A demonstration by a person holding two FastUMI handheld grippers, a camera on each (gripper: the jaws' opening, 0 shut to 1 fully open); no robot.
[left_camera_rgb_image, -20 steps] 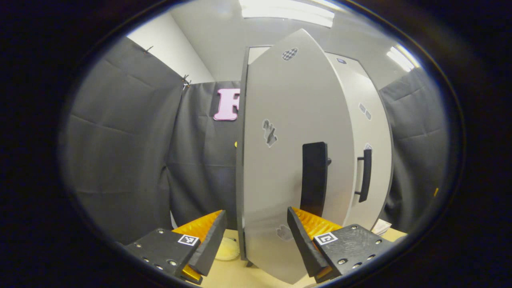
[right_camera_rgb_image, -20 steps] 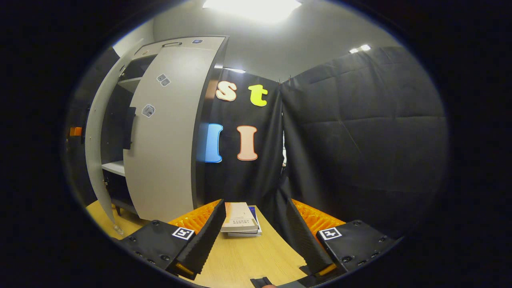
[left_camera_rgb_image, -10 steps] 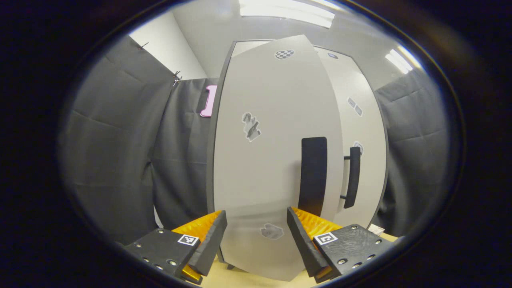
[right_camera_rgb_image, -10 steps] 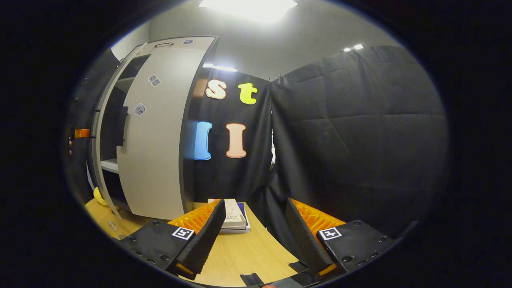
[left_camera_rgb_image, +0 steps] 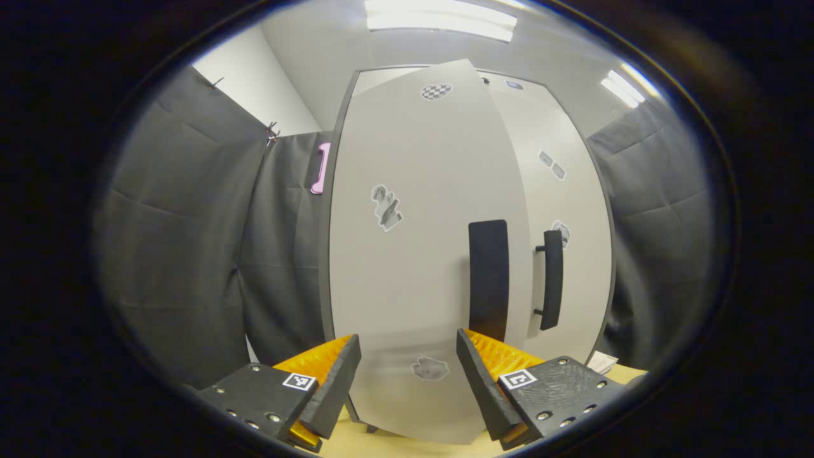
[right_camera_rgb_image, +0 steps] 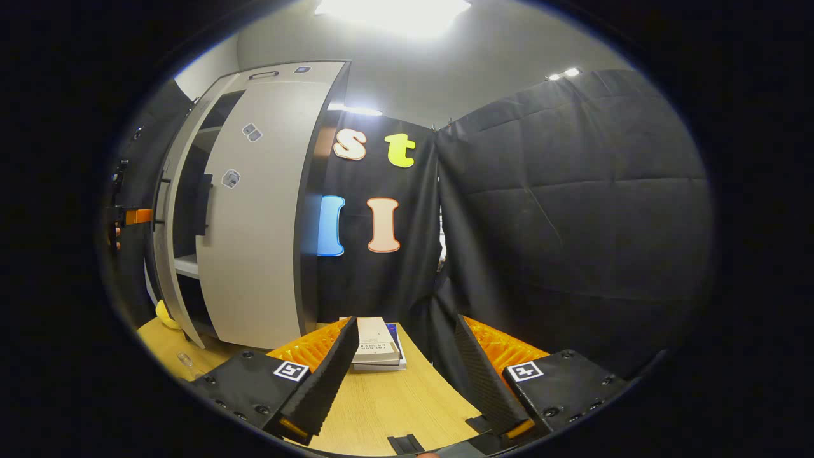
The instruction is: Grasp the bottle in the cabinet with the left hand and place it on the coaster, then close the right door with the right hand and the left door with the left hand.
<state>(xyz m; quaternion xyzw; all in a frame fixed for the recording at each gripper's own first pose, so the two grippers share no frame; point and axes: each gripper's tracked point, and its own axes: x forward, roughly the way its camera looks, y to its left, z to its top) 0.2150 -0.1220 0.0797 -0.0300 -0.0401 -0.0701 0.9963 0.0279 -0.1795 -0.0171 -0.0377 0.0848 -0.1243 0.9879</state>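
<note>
No text reads clearly: the book (right_camera_rgb_image: 375, 339) ahead of the right gripper (right_camera_rgb_image: 404, 375) carries print too small to make out.

A light wooden table (right_camera_rgb_image: 388, 407) carries everything here. The tall pale cabinet (right_camera_rgb_image: 257, 254) stands on short dark feet on the table's far left part. Just right of it, near the back edge by the black cloth, lies a small stack of books (right_camera_rgb_image: 376, 343), a pale one on top of a blue one. At the left, by the foot of the cabinet, sits something yellow (right_camera_rgb_image: 164, 315), partly hidden, and a small clear thing (right_camera_rgb_image: 184, 360) lies nearer on the wood.
</note>
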